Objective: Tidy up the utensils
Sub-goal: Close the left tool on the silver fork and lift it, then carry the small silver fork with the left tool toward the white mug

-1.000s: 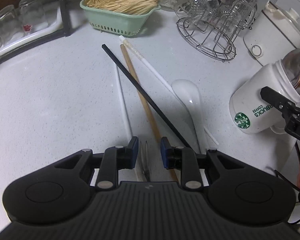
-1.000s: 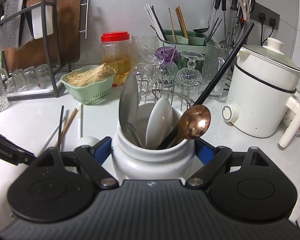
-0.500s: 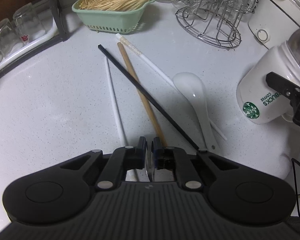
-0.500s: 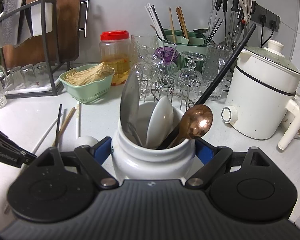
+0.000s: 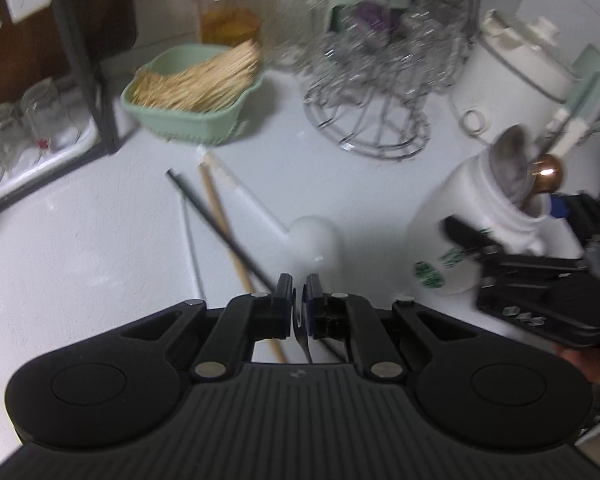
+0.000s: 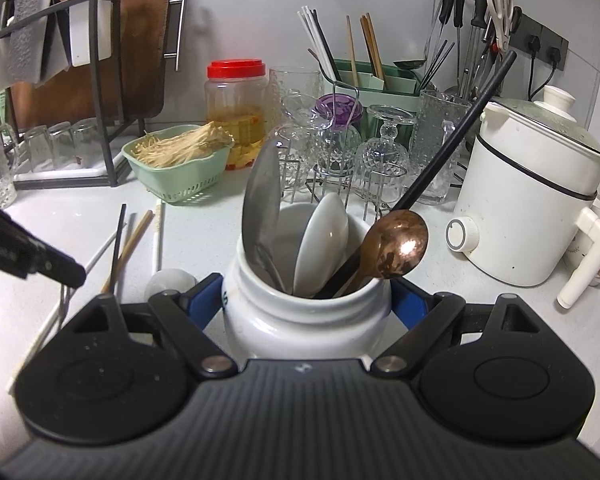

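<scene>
left gripper (image 5: 298,300): black ribbed housing, two round discs, silver screws, blue pads | right gripper (image 6: 306,300): matching black ribbed body, silver screws, blue pads; white lettering along its side, unreadable, in the left view

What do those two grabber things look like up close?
Both are black plastic. The left gripper and right gripper each have a ribbed middle plate, two round bulges at the sides, silver pins on the arms and blue pads on the fingers. No cables or sleeves show.
</scene>
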Tool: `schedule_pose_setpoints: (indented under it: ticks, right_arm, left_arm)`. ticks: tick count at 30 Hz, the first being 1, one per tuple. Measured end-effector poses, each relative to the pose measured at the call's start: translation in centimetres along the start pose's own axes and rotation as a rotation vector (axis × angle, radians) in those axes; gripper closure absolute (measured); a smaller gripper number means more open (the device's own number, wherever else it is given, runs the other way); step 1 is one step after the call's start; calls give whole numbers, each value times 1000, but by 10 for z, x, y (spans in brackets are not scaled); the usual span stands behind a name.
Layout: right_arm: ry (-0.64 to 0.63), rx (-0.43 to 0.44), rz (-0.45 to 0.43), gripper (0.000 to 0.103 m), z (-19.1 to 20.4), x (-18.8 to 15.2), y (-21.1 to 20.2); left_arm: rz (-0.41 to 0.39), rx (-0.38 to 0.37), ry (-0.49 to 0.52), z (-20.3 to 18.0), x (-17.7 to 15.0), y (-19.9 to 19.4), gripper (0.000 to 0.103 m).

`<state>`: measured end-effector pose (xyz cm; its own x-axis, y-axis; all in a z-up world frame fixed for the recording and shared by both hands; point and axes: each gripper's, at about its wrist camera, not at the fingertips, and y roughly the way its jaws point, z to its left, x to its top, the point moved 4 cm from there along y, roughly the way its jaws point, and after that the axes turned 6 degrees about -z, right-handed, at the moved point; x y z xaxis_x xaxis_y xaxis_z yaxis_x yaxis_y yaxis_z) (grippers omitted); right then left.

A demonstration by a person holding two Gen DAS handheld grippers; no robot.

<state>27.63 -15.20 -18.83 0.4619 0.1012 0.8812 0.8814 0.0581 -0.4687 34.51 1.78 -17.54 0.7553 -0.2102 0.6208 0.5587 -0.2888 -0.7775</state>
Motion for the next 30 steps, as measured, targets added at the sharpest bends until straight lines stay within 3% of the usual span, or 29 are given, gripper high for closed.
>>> schedule_pose_setpoints:
  ticks: [6,15,20,25,30]
  right_arm:
    - [-9,14,-8,13,-1,0,0]
    - [-21,34,-15,12,-2,0,0]
    - [-24,44,-20,12,-3,-1,0]
    - [-24,57,-23,13,-5,-1,-1]
    - [-23,53,-21,13,-7,-1,-1]
  left_arm:
    - [-63,-43,35,-30,8,-23,100]
    - [-65,-54,88,-53,-4,-22,102]
    - [-35,-54,61,-37,-8,-13,102]
    - [29,-108,-15,-6,-15,2,101]
    - [92,-102,136,10,-25,17,100]
